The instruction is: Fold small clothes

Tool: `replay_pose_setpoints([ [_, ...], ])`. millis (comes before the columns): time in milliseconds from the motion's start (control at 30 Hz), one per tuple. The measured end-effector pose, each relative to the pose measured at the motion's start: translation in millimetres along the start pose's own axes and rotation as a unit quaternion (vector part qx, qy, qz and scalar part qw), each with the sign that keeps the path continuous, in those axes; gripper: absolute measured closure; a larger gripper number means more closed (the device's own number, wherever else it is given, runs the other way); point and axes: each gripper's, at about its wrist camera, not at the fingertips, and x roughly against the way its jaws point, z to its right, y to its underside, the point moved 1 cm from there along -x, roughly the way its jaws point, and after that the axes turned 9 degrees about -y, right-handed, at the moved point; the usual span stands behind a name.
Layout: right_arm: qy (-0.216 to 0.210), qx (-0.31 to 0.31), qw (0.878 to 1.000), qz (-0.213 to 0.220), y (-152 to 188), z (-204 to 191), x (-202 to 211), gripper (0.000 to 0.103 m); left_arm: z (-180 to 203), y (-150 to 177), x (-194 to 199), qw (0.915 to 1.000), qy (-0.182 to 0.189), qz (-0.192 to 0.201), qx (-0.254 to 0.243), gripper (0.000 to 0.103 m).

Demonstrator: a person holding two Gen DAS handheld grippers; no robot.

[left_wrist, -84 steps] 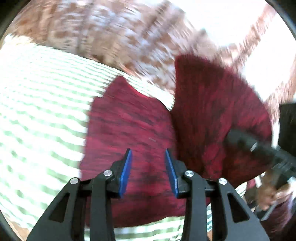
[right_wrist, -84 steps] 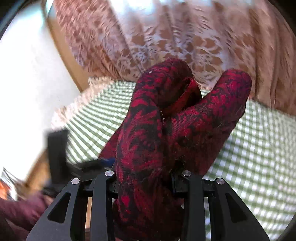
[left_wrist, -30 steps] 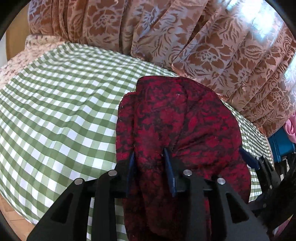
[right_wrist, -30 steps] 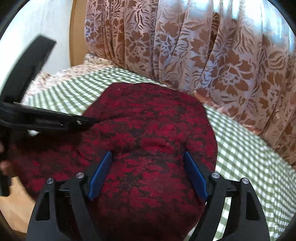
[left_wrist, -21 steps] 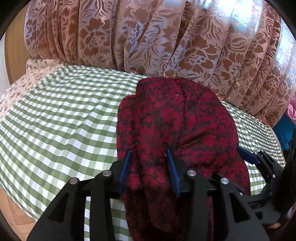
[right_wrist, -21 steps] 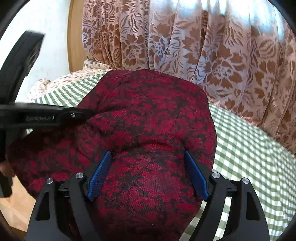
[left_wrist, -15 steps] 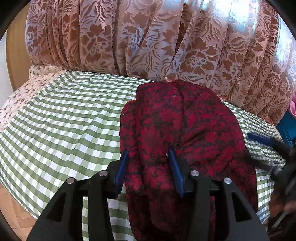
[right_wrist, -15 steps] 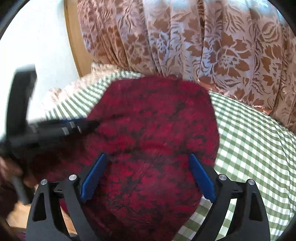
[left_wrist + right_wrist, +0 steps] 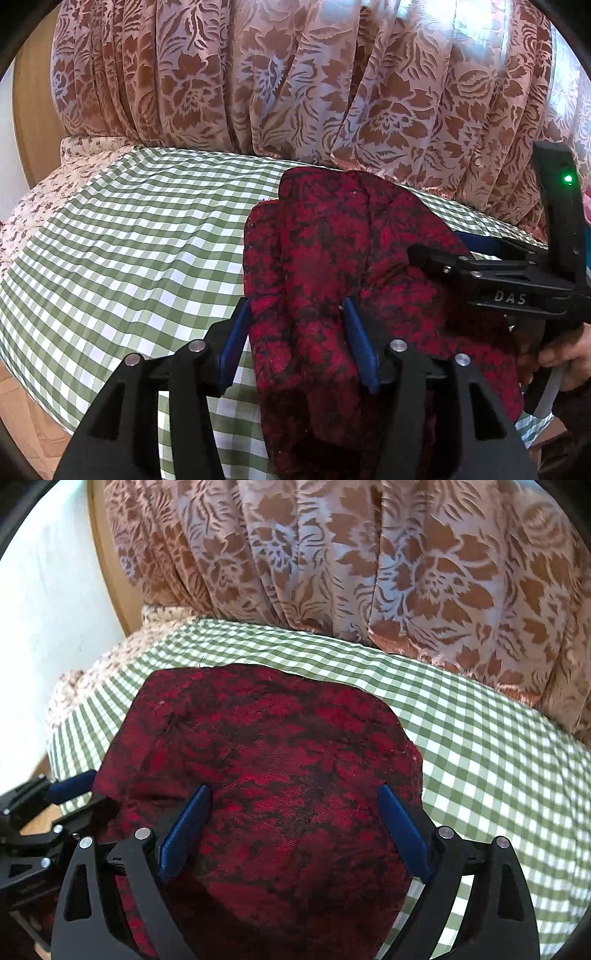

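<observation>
Red cloth point(image 9: 332, 258) folded on checked worktop point(image 9: 129, 229). Left gripper point(image 9: 297, 339) jaws just opening, fold between. Right gripper point(image 9: 295, 830) jaws wide over cloth.

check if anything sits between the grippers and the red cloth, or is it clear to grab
Nothing visible does. The red patterned cloth lies folded on the green checked tablecloth, directly between the open blue pads of the left gripper, whose jaws have just been opening, and under the wide-open right gripper. Only cloth lies between the pads.
</observation>
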Motion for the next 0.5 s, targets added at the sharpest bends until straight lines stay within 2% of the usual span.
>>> replay_pose_setpoints([
  [33,0.001,0.002,1.0,0.005,1,0,3,0.01,0,0,1,1.0,-0.002,0.001,0.001,0.049],
  [100,0.005,0.0,1.0,0.01,3,0,7,0.003,-3,0,3,1.0,-0.007,0.002,0.004,0.038],
  [200,-0.006,-0.011,1.0,0.021,7,4,15,0.003,-7,0,6,0.9998,-0.018,0.004,0.008,0.028],
  [300,-0.036,-0.038,0.998,0.022,18,15,22,0.003,-11,1,8,0.9998,-0.019,0.004,0.004,0.019],
  [333,-0.048,-0.053,0.997,0.02,23,20,25,0.003,-15,2,9,1.0,-0.004,-0.002,0.009,0.017],
  [400,-0.073,-0.079,0.994,0.017,31,29,28,0.003,-22,5,7,0.9991,0.031,-0.02,0.022,0.008],
  [500,-0.121,-0.119,0.985,0.003,47,42,31,0.003,-33,13,-2,0.9952,0.075,-0.045,0.043,0.003],
])
